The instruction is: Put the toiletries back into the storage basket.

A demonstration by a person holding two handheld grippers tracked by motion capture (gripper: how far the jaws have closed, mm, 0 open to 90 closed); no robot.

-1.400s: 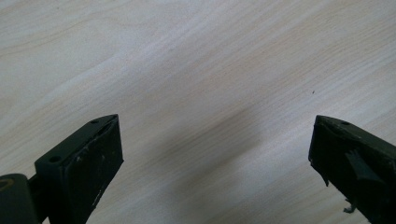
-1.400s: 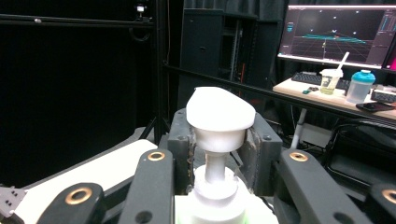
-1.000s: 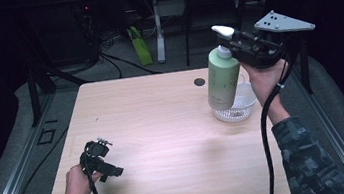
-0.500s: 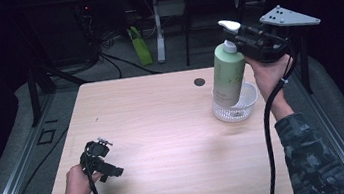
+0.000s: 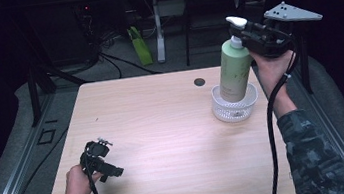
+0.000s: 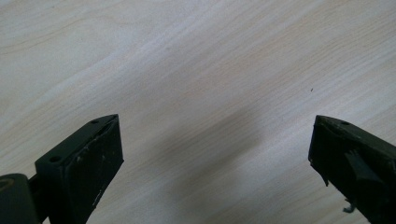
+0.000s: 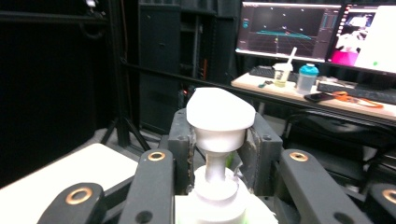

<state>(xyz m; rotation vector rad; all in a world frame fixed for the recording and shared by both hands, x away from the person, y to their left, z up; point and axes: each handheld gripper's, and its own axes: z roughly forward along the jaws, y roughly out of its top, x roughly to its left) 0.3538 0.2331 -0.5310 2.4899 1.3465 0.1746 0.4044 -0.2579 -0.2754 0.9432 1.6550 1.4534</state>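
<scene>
While we hold the pump bottle by its neck under the white pump head, right gripper jaws clamped there, its base hangs tilted in the clear bowl on the desk. It looks top-heavy, smooth and slippery; the neck grip suits. Left gripper jaws stand apart

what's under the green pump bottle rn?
The clear ribbed bowl sits under the green pump bottle; the bottle's base is down inside it, tilted. Right tool clamps the pump neck. Whether the base touches the bowl's floor is hidden by the bowl wall.
</scene>
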